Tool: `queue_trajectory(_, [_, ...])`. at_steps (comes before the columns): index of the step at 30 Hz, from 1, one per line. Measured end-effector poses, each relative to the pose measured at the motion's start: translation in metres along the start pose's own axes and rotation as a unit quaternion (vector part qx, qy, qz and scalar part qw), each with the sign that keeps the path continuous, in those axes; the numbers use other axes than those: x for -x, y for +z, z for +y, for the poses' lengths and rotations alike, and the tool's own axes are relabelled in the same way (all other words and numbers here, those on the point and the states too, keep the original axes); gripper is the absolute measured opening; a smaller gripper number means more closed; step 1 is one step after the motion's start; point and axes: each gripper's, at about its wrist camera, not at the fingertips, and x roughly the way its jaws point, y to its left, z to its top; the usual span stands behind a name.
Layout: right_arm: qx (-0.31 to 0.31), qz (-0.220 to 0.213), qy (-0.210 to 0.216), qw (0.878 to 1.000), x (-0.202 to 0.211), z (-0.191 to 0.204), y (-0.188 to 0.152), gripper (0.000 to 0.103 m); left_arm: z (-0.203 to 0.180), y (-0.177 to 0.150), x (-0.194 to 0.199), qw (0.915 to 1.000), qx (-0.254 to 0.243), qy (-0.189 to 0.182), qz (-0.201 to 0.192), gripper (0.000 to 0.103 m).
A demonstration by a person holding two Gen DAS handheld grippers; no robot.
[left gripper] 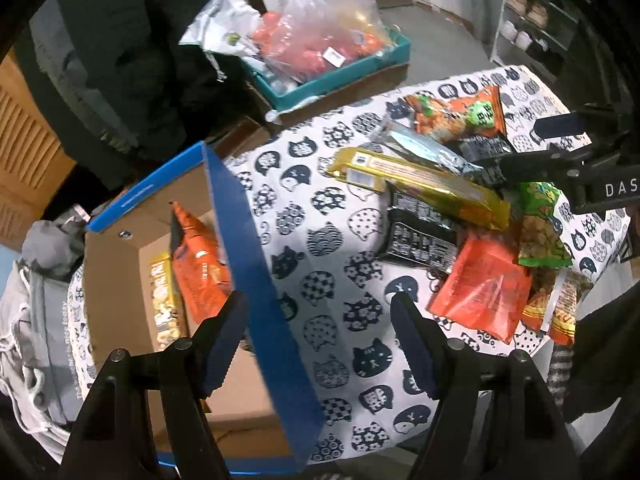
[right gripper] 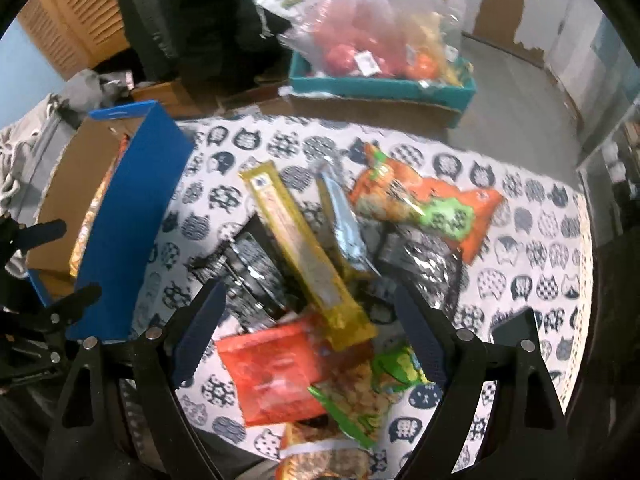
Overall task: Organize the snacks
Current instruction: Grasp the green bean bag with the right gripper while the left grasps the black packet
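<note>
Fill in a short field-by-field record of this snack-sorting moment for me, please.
surface: cat-print cloth
container: blue box, open, at the cloth's left
already in box: orange bag, yellow pack
loose pile: long gold pack on top, red pouch, green bag, black packs
left gripper: open, empty, straddling the box's wall
right gripper: open, empty, over the pile

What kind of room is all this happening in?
Probably a lived-in home room: a table under a cat-print cloth, a shoe rack by the wall, and a heap of grey clothing beside the snack box.
</note>
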Motion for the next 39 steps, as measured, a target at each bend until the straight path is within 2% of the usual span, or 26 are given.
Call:
queue_trajectory(9, [-0.068,0.030,-0.015,0.997,-0.015,-0.051,-0.030,0.086,-0.021,0.005,-0.019,0.9993,0.001,-0.028,0.025,0.075])
queue_trajectory(14, [-0.113,0.053,-0.004,0.992,-0.028,-0.073,-0.046,0.086,-0.036,0.007,-0.027,0.9991,-0.008,-0.031,0.029,0.075])
queue_trajectory(23, [-0.120,0.105,-0.032,0.987,-0.059,-0.082,-0.063,0.086,-0.044,0.008,-0.041,0.9989,-0.010,-0.024,0.038,0.075])
queue_trajectory(31, [-0.123,0.127,-0.046,0.983,-0.089,-0.091,-0.065,0.086,-0.041,0.019,-0.054,0.9977,0.021,-0.044,0.048,0.075])
queue_trajectory(32, [-0.120,0.127,-0.047,0.983,-0.091,-0.093,-0.065,0.079,-0.042,0.021,-0.055,0.9976,0.022,-0.045,0.048,0.077])
queue_trajectory(33, [-0.115,0.128,-0.043,0.984,-0.093,-0.094,-0.065,0.065,-0.043,0.023,-0.057,0.9976,0.023,-0.045,0.048,0.079])
queue_trajectory(34, [-0.111,0.129,-0.039,0.985,-0.096,-0.094,-0.065,0.058,-0.044,0.025,-0.059,0.9976,0.023,-0.045,0.047,0.079])
queue_trajectory(35, [-0.105,0.132,-0.036,0.985,-0.098,-0.095,-0.065,0.045,-0.046,0.027,-0.061,0.9976,0.023,-0.045,0.047,0.079])
queue_trajectory(37, [-0.086,0.129,-0.042,0.987,-0.100,-0.096,-0.066,0.041,-0.049,0.032,-0.065,0.9975,0.023,-0.047,0.048,0.079])
queue_trajectory(38, [-0.076,0.124,-0.047,0.988,-0.099,-0.096,-0.066,0.033,-0.050,0.034,-0.066,0.9974,0.022,-0.048,0.049,0.080])
queue_trajectory(39, [-0.067,0.116,-0.054,0.989,-0.097,-0.097,-0.065,0.033,-0.052,0.036,-0.069,0.9972,0.022,-0.050,0.051,0.081])
